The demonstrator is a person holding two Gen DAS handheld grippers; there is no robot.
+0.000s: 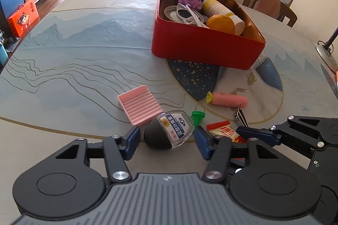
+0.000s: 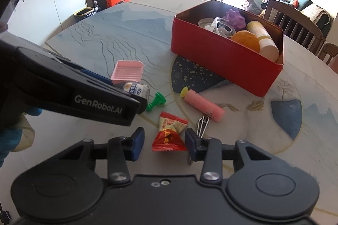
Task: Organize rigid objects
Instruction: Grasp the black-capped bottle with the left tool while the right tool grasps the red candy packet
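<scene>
My left gripper (image 1: 166, 140) stands half-wide around a small clear bottle with a black cap (image 1: 169, 133), lying on its side on the table (image 1: 84, 55). The blue pads flank it, but I cannot tell whether they press on it yet. My right gripper (image 2: 164, 140) is narrowed around a red and yellow candy packet (image 2: 170, 132); its right pad looks to touch the packet while a gap shows at the left, so I judge it not yet gripped.

The risks, as I see them: the round bottle may roll or squirt out if I close off-centre, and it lies just beside the pink ribbed tray (image 1: 138, 105) and the green cone piece (image 1: 197, 117), which I could nudge. The crinkly packet may slip, and the nail clippers (image 2: 201, 124) sit right at my right finger.

Loose on the table: one bottle, one packet, one tray, one green piece, one pink tube (image 1: 229, 99), one pair of clippers. One red tin (image 1: 207, 49) waits beyond, already holding several things.
</scene>
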